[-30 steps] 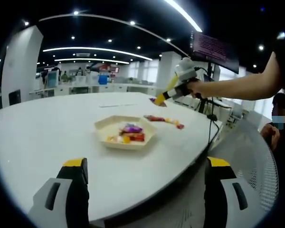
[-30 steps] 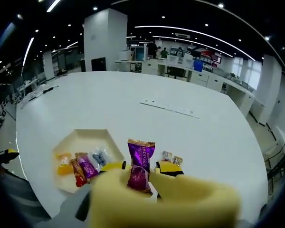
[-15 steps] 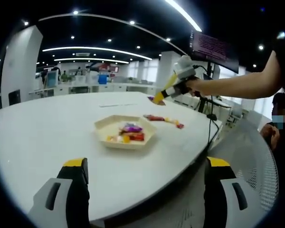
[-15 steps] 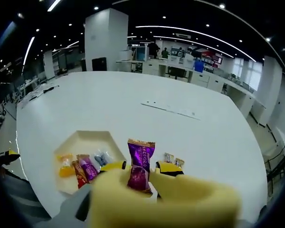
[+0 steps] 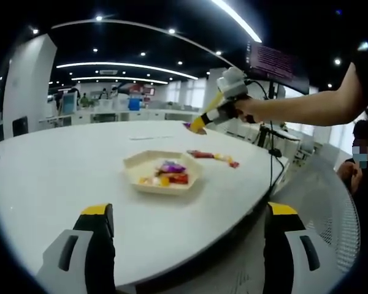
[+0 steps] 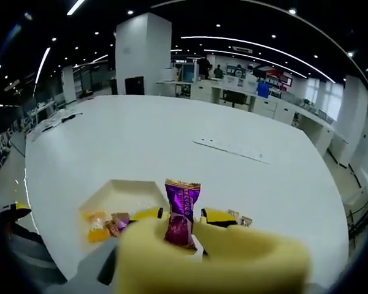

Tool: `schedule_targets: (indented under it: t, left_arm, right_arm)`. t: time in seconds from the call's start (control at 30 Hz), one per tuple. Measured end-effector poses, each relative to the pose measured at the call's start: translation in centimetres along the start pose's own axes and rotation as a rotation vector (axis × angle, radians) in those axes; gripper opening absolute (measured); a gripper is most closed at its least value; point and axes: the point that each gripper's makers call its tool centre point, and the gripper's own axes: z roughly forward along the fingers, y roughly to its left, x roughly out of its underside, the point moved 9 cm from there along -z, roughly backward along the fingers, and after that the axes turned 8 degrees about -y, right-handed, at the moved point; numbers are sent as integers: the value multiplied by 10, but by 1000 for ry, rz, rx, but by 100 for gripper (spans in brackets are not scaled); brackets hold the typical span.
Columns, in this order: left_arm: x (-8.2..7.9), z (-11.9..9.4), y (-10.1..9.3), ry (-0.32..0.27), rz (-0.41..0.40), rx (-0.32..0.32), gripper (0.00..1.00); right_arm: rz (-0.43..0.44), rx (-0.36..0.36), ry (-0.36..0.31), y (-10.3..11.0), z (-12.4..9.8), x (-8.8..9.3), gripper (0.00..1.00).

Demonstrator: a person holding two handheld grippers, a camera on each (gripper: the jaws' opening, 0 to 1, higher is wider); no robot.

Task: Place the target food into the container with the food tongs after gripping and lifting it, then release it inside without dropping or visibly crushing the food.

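purple candy (image 6: 181, 211): wrapper print unreadable, upright in yellow tongs (image 6: 211, 257) squeezed by right gripper (image 6: 183, 215) jaws, raised above bench (image 6: 190, 153) | tray (image 5: 162, 171) of sweets on bench | left gripper (image 5: 184, 226) jaws wide, empty

An open-plan office. Curved ceiling light strips (image 6: 257, 44) run above rows of white desks (image 6: 267, 101). A large round white table (image 6: 190, 141) stands in front.

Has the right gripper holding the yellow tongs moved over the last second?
Yes. In the left gripper view, the right gripper with the yellow tongs has risen and shifted left, judged against the cream hexagonal tray, which stays put on the white table.
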Motion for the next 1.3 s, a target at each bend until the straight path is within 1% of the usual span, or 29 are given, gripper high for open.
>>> schedule_targets:
  t: [0.2,0.6,0.73,0.97,1.13,1.17,1.23,1.3]
  left_arm:
    - [-1,0,1,-10,5,-9,99]
    - [-1,0,1,-8,1,-10,99]
    - [-1,0,2,-11,-3,-12,99]
    - [-1,0,2,-12,-3,-19,99]
    - [-1,0,2,-9,-1,-17,99]
    - [-1,0,3,-10,-1,-18,99]
    - [-1,0,3,-11,-4,-19,99]
    - [0,0,3,-1,-7,-16,97]
  right_arm:
    - [-30,-21,11,16,10,-2,23]
    - [-48,-112,14,57,30,-10,23]
    - [-52,-135,12,68,34,-13,23]
    - [-56,-159,17,76,40,-15,23]
    - [-76,-171,13,82,41,-15,24]
    - [-82,-175,14,82,42,-15,24]
    - [-90,-208,22,86,42,-14,28]
    - [-95,-200,18,86,42,-12,29]
